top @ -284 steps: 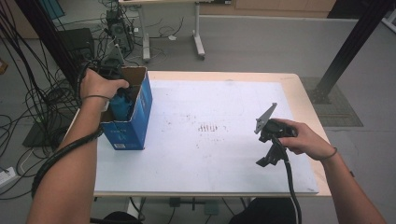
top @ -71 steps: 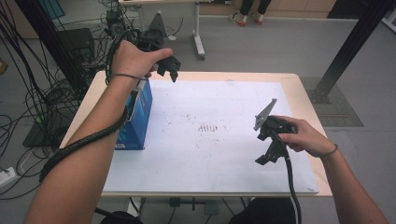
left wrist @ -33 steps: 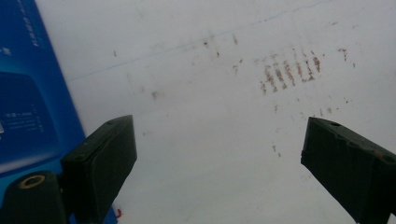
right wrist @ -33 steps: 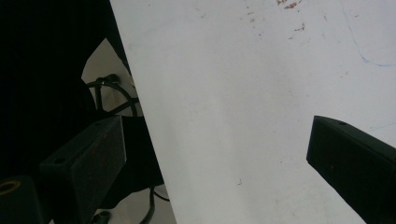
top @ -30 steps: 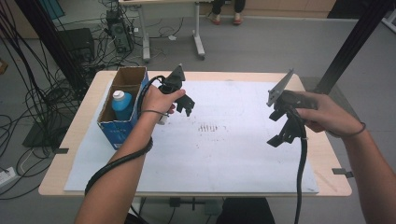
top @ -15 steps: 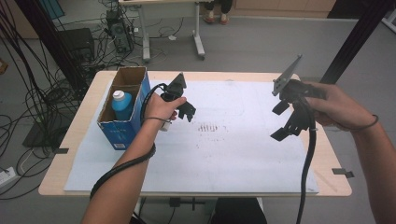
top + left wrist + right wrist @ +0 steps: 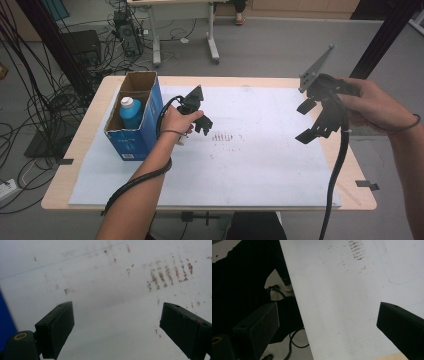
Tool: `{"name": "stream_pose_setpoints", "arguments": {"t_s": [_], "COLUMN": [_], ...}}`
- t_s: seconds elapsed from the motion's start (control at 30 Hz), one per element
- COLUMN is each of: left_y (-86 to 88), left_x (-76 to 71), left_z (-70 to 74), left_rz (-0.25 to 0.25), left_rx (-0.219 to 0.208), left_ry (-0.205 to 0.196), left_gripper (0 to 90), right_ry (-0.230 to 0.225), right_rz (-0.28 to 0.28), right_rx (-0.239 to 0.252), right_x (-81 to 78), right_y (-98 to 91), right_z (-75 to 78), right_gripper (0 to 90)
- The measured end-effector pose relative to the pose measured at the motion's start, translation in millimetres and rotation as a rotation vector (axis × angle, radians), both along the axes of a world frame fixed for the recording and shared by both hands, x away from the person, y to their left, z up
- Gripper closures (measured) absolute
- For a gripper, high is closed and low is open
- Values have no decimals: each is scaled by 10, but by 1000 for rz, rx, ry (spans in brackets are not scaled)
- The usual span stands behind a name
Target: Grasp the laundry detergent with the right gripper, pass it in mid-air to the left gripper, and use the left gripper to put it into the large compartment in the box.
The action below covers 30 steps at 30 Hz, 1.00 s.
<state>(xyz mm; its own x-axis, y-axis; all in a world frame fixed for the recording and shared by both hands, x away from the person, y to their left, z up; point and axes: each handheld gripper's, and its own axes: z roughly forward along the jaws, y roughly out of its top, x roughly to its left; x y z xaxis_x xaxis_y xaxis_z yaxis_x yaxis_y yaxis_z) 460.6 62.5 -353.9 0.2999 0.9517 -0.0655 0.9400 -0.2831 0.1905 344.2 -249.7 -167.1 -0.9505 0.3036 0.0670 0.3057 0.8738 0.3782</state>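
My left gripper (image 7: 201,123) hovers low over the white sheet (image 7: 260,170), just right of a blue cardboard box (image 7: 137,137). In the left gripper view its pads (image 7: 58,327) stand wide apart with nothing between them; they have just closed a little. A blue bottle with a white cap (image 7: 131,111) stands upright inside the box. My right gripper (image 7: 306,123) is raised above the sheet's right side, open and empty. In the right gripper view, my right gripper (image 7: 327,327) looks down on the sheet's near edge.
Brown smudges (image 7: 223,136) mark the middle of the sheet. The wooden table (image 7: 360,200) shows bare rim around the sheet. Cables (image 7: 35,120) lie on the floor to the left, and a black post (image 7: 385,35) rises at the far right.
My left hand has come down toward the sheet beside the box. My right hand has risen and shifted right. The bottle stays in the box.
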Motion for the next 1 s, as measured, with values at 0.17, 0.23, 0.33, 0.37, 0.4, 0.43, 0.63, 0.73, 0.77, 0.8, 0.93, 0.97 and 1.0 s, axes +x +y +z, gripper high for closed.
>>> {"name": "stream_pose_setpoints", "arguments": {"t_s": [0.17,0.23,0.33,0.37,0.4,0.43,0.63,0.73,0.77,0.8,0.93,0.97,1.0], "left_y": [13,24,32,31,28,25,1,-2,-5,-7,-18,-20,-27], "left_x": [1,-2,-11,-14,-18,-24,-47,-50,-52,-54,-60,-60,-63], "left_z": [-39,-46,-59,-60,-65,-69,-86,-75,-69,-64,-52,-49,-50], "left_rz": [2,7,11,11,7,3,-10,-7,-10,-12,-15,-14,-10], "left_rx": [-5,0,-1,0,3,-4,-7,-2,-9,-9,-8,-9,-14], "left_ry": [5,5,5,8,11,15,24,18,18,13,15,15,15], "left_gripper": [128,129,128,128,128,128,128,129,129,128,129,129,129], "right_ry": [-7,-7,-5,-7,-14,-12,-13,-14,-16,-13,-15,-15,-14], "right_rz": [1,0,-3,-6,1,1,4,6,5,6,9,7,7], "right_rx": [-2,-6,-2,-5,-3,-2,-4,-3,-4,-3,-2,-1,2], "right_x": [-1,-4,-5,-12,-15,-19,-23,-27,-26,-26,-38,-40,-41], "right_y": [-11,-17,-27,-27,-24,-21,-2,4,5,4,5,6,5], "right_z": [-7,-12,-16,-15,-16,-16,-20,-25,-28,-29,-27,-25,-24], "right_gripper": [40,41,41,40,40,41,41,41,41,41,41,40,41]}}
